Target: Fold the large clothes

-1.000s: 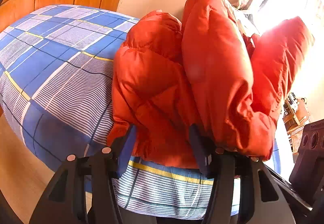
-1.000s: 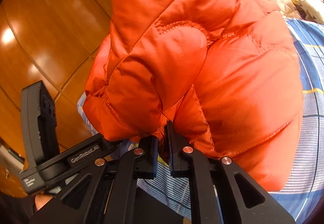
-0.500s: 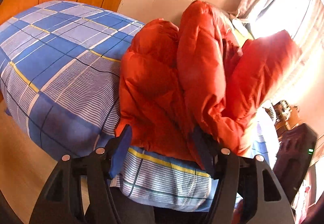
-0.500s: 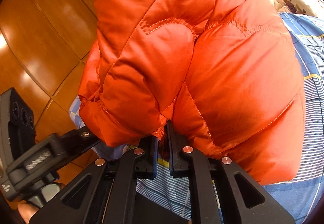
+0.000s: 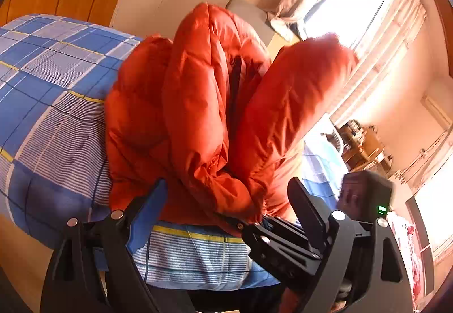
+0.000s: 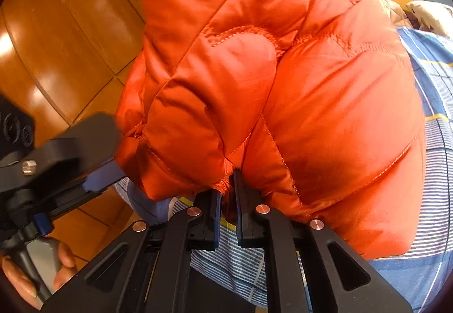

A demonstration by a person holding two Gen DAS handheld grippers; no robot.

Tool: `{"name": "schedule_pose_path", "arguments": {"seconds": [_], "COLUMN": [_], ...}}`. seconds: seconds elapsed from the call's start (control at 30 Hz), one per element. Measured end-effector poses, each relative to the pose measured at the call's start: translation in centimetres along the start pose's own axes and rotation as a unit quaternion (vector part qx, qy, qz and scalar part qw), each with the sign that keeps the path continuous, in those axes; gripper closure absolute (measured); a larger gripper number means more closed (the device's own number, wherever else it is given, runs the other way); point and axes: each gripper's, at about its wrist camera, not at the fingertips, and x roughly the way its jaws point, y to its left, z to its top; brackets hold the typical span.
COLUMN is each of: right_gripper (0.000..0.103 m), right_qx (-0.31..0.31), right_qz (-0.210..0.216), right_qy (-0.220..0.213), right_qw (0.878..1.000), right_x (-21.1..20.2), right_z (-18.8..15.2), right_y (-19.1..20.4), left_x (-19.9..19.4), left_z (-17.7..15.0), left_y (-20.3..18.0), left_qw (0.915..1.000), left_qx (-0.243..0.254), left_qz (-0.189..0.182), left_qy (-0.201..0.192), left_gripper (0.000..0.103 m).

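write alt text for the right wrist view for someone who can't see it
The right gripper is shut on the lower edge of a puffy orange quilted jacket, which fills most of the frame above a blue checked bedspread. At the left, the left gripper, held in a hand, sits beside the jacket over a wooden floor.

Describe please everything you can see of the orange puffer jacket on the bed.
The orange puffer jacket is shiny, quilted and thickly padded, with stitched seams and a dark strip, maybe a zipper, in a fold. It lies bunched in tall folds on the blue checked bedsheet, near the bed's edge. The right gripper pinches its lower hem with its jaws shut. The left gripper has just been opening its jaws; they stand wide on either side of the hem, not pressing it.
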Motion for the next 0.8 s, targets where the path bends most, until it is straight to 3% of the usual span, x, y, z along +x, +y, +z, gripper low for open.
{"name": "schedule_pose_path", "arguments": {"seconds": [0.13, 0.2, 0.5, 0.67, 0.8], "right_gripper": [0.095, 0.095, 0.095, 0.094, 0.093], "right_qx": [-0.009, -0.012, -0.007, -0.006, -0.027], "right_qz": [-0.005, -0.009, -0.040, -0.079, -0.102], "right_qy": [-0.002, -0.002, -0.009, -0.017, -0.013], "right_qw": [1.000, 1.000, 0.999, 0.997, 0.994], "right_x": [-0.1, -0.4, -0.2, 0.1, 0.4], "right_z": [-0.1, -0.1, -0.6, -1.2, -1.7], "right_y": [0.5, 0.7, 2.0, 3.8, 5.4], "left_x": [1.8, 2.7, 3.1, 3.1, 3.5], "left_z": [0.6, 0.8, 1.1, 0.9, 0.6], "left_y": [0.2, 0.3, 0.4, 1.8, 3.5], "left_qw": [0.9997, 0.9994, 0.9994, 0.9994, 0.9992], "left_qx": [-0.002, 0.001, 0.021, 0.009, -0.015], "left_qz": [-0.007, -0.007, -0.018, -0.031, -0.036], "left_qy": [0.023, 0.034, 0.022, 0.014, 0.008], "left_gripper": [0.020, 0.034, 0.070, 0.080, 0.081]}}
